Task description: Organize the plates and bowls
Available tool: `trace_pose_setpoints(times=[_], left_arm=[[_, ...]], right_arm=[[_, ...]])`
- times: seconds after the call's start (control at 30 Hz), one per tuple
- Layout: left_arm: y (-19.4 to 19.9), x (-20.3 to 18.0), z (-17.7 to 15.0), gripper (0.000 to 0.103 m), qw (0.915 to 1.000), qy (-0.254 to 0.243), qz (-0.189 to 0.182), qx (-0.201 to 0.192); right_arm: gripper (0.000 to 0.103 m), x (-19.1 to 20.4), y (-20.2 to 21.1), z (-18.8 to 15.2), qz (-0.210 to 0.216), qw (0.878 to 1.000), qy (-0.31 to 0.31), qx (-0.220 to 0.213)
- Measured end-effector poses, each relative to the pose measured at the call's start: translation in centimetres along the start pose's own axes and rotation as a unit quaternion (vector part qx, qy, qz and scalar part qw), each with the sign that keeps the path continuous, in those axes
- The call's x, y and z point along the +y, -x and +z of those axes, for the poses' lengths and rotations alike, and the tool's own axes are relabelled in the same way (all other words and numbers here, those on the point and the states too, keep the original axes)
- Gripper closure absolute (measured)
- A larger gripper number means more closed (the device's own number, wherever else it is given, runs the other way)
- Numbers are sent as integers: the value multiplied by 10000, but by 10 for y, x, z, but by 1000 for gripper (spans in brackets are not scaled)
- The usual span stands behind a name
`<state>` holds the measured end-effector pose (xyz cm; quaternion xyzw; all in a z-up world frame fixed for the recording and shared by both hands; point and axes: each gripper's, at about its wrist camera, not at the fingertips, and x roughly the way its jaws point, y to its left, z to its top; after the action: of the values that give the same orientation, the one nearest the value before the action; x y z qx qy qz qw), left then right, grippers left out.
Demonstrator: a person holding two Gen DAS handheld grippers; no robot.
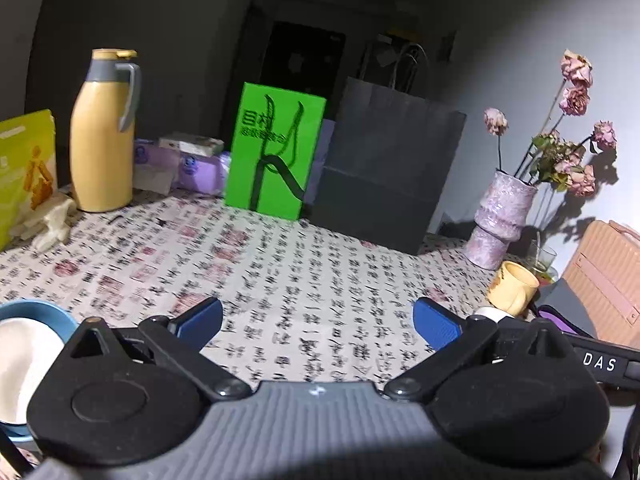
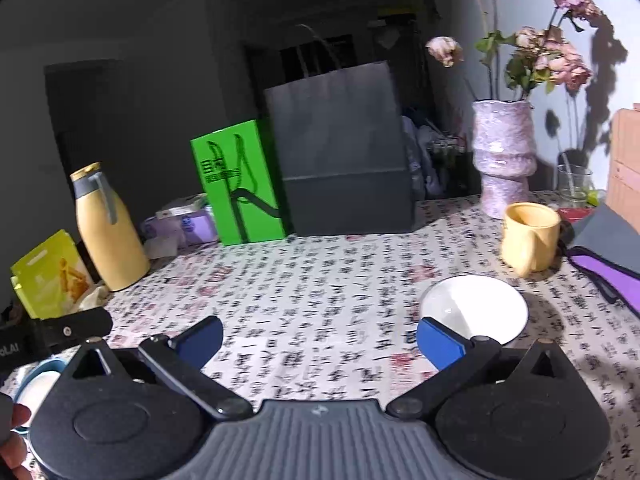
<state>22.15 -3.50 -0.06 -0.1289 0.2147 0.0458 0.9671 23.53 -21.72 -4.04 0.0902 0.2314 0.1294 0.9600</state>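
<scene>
A blue bowl (image 1: 38, 312) with a white dish nested in it sits at the lower left of the left wrist view, just left of my left gripper (image 1: 318, 324), which stands open over bare tablecloth with nothing between its blue pads. In the right wrist view a white bowl (image 2: 474, 306) rests on the cloth just beyond the right fingertip (image 2: 440, 342) of my right gripper (image 2: 320, 340), which is also open and empty. The blue bowl (image 2: 38, 372) shows again at the lower left there, partly hidden behind the gripper body.
On the patterned tablecloth (image 1: 280, 264) stand a yellow flask (image 1: 104, 132), a green box (image 1: 276, 152), a black paper bag (image 1: 384, 168), a pink vase of dried flowers (image 1: 500, 216) and a yellow mug (image 2: 528, 236). A snack bag (image 2: 50, 276) lies at the left; a hand (image 2: 12, 432) shows at the lower left edge.
</scene>
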Motion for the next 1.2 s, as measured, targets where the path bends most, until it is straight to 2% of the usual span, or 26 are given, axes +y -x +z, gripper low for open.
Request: trace_pose_setpoints(times=[0.27,0.37,0.7,0.9,1.03,1.2], left_arm=[[-17,-25,-9,0,9997,-139,-78,208],[-24,-35,-7,0,9987,-284,-137,410],[-44,-65,-6,0,9973,-405,-178,593],[-60,-85,-2,0,9963,-545,-280,599],[-73,-97,6,0,9947,-564,-396,767],[-93,-112,13,0,9931,-697,-360,871]], right_arm=[[0,-35,0,2,-284,9996,-19,73],[0,-45,-3,2,-435,9990,14,128],[0,-77,-15,4,-678,9971,-11,337],[0,-100,-23,12,-905,9948,-232,403],[0,-120,-34,23,-1117,9911,-486,538],[0,-142,-52,33,-1276,9868,-817,578]])
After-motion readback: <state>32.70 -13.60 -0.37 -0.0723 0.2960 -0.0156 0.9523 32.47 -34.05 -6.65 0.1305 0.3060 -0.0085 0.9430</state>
